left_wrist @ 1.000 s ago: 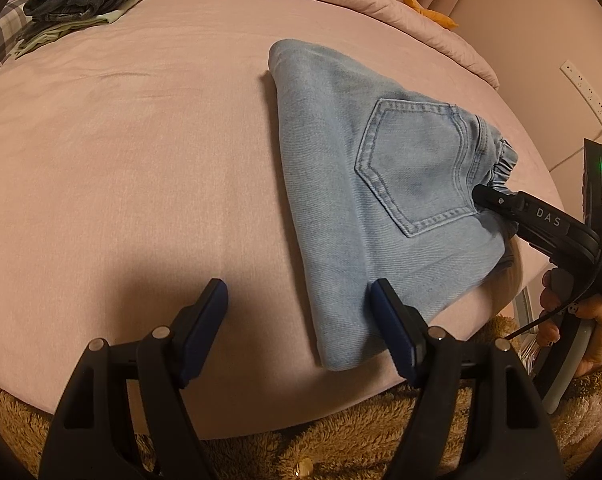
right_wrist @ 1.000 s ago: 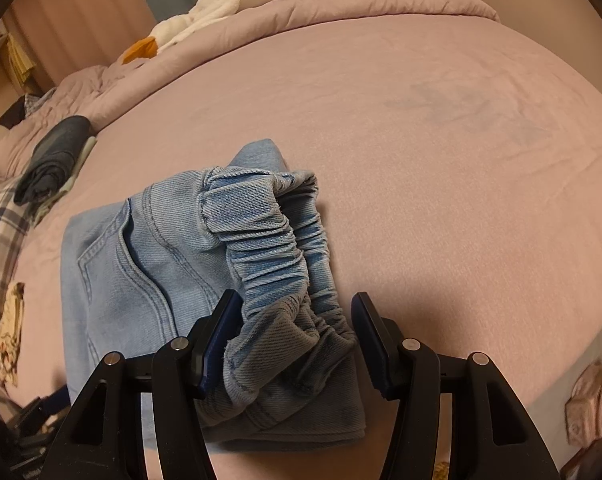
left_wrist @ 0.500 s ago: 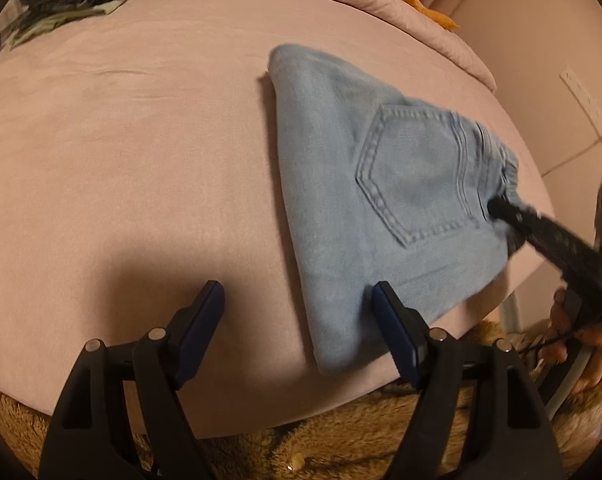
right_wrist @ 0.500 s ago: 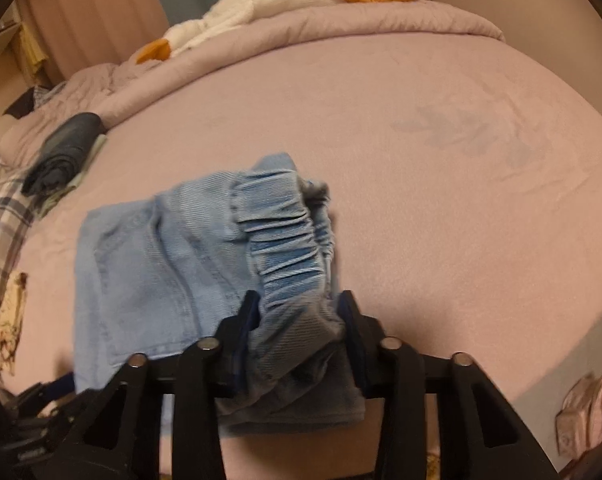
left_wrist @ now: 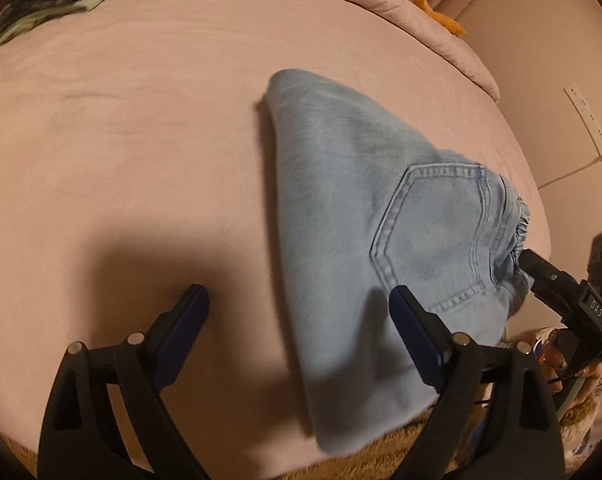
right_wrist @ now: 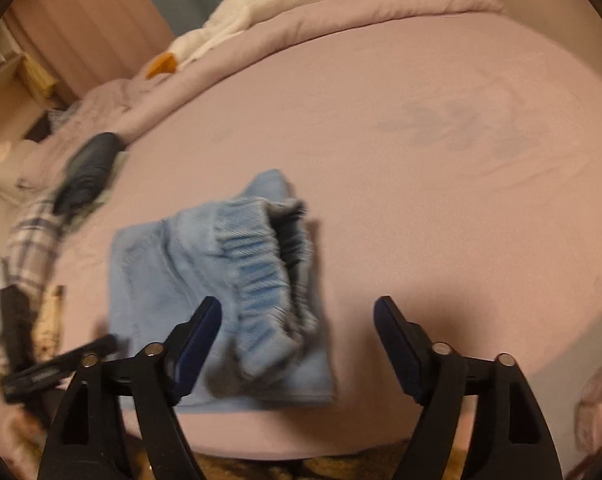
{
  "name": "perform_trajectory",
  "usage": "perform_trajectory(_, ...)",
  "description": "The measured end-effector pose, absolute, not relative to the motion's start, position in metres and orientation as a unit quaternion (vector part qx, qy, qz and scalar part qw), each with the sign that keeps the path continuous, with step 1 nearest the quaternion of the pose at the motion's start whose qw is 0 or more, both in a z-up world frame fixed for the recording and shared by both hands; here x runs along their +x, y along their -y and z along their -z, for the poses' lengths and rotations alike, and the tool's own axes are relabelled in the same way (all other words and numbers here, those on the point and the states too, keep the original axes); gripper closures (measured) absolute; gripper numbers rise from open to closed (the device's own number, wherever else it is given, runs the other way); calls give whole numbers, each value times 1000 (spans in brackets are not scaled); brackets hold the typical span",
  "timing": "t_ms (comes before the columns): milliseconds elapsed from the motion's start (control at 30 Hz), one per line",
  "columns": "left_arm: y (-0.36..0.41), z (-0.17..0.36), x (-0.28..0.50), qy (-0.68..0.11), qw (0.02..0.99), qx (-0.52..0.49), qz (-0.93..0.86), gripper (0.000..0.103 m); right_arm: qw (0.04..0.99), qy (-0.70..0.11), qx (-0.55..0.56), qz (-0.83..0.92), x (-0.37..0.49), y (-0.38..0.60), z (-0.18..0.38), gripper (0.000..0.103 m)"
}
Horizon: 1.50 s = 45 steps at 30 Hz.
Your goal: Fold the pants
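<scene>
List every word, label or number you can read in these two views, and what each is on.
"DAS": white letters on the black body of the right claw, seen from the left wrist view.
Nothing legible on the jeans, the bed, or anywhere in the blurred right wrist view.

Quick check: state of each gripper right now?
Left gripper: jaws opening, holding nothing; jeans edge lies between them.
Right gripper: jaws opening, waistband between them, not gripped.
</scene>
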<state>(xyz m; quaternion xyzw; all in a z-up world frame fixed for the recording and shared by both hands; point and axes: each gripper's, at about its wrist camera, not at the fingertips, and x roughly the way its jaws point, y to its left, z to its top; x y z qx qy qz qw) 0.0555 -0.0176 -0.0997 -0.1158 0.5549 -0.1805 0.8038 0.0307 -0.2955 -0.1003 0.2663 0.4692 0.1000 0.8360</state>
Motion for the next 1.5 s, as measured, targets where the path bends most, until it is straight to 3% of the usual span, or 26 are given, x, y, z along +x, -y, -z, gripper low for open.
perform_trajectory(133,29,101,63,-554,805,-101,187,12,797,-505,304,-130,55,292,131,18)
perform_trajectory(200,34,102,66,-548,809,-90,196,12,793,-495,322,-152,60,292,136,13)
perform_trajectory(333,46,104,74,-540,812,-73,211,14,785,-488,326,-199,82,280,139,13)
perform_trajectory(433,48,102,77,-535,810,-91,220,32,790,-485,321,-196,86,271,134,15)
perform_trajectory(600,42,94,63,-521,823,-96,204,54,804,-473,319,-168,72,265,130,42)
perform_trajectory(667,37,87,59,-517,824,-111,205,68,805,-466,328,-163,64,264,123,46)
perform_trajectory(967,11,66,30,-530,816,-133,187,73,819,-473,283,-160,34,237,96,47)
perform_trajectory(1500,-22,29,9,-485,851,-132,152,74,830,-477,231,-174,37,195,68,46)
